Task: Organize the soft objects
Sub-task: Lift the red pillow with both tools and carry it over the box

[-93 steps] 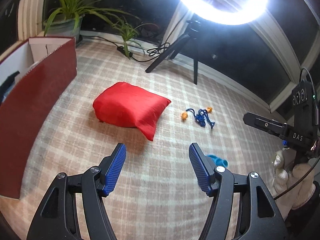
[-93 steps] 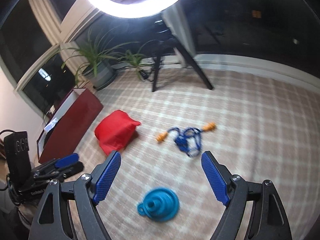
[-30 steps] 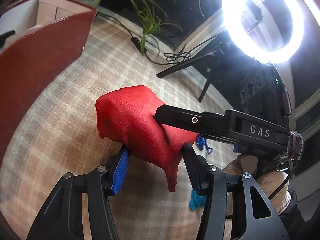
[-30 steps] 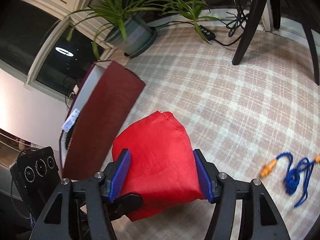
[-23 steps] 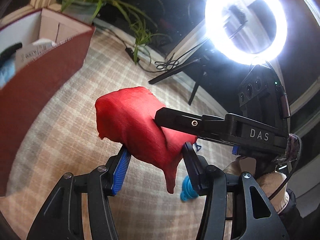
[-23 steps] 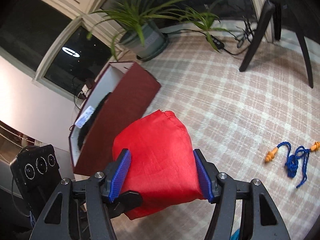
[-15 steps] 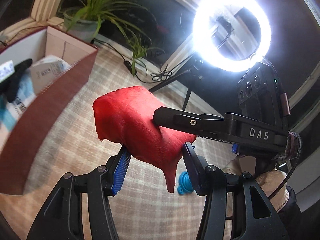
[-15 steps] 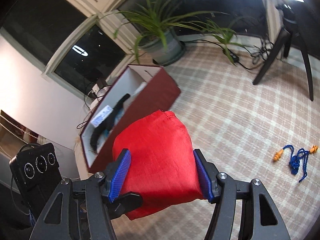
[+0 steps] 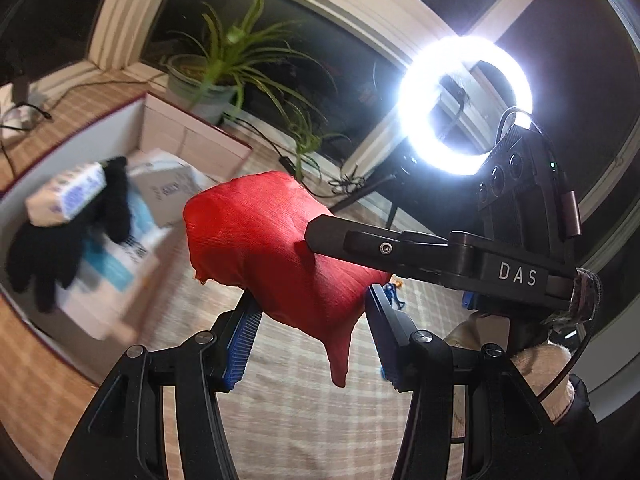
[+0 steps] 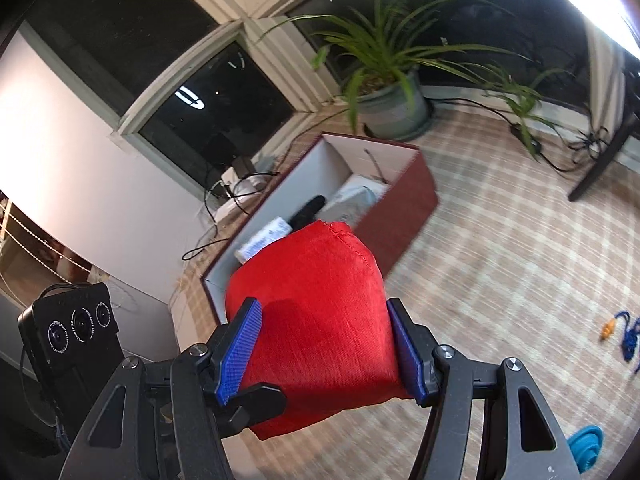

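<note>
red pillow (image 9: 276,248) raised, now above the box (image 10: 412,184) edge (previously over carpet).
left gripper (image 9: 308,328) and right gripper (image 10: 324,344) jaws both remain clamped on it.

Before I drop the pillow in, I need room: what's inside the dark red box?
Inside the dark red box lie a black glove, a white packet and a small labelled carton. The red pillow hides the near end.

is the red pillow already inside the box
No, the red pillow is held up in the air between both sets of jaws, in front of the open box, not inside it.
</note>
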